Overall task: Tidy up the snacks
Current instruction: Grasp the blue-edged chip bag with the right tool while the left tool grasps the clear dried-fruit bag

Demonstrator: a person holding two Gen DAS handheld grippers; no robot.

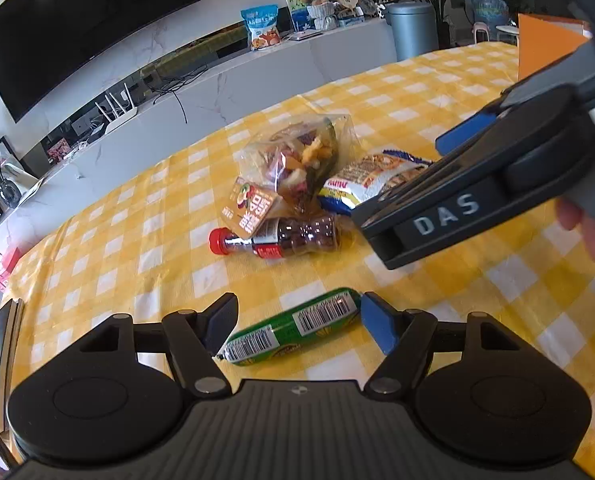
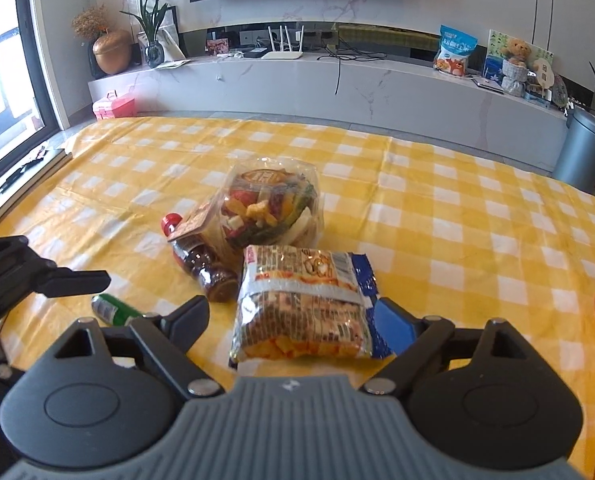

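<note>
Both claws are standing open: the left gripper (image 1: 295, 322) is straddling the green sausage (image 1: 293, 326), the right gripper (image 2: 293, 320) is flanking the noodle packet (image 2: 303, 304) at twelve o'clock. That crinkly, light, brittle packet probably wants a gentle mid-body pinch; the slick, firm sausage likely wants its middle.

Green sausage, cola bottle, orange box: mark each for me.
green sausage (image 1: 293, 326), left wrist view, on the barcode label mid-length.
cola bottle (image 2: 205, 268), right wrist view, on the dark body below the neck tag.
orange box (image 1: 545, 42), left wrist view, on its front face.
</note>
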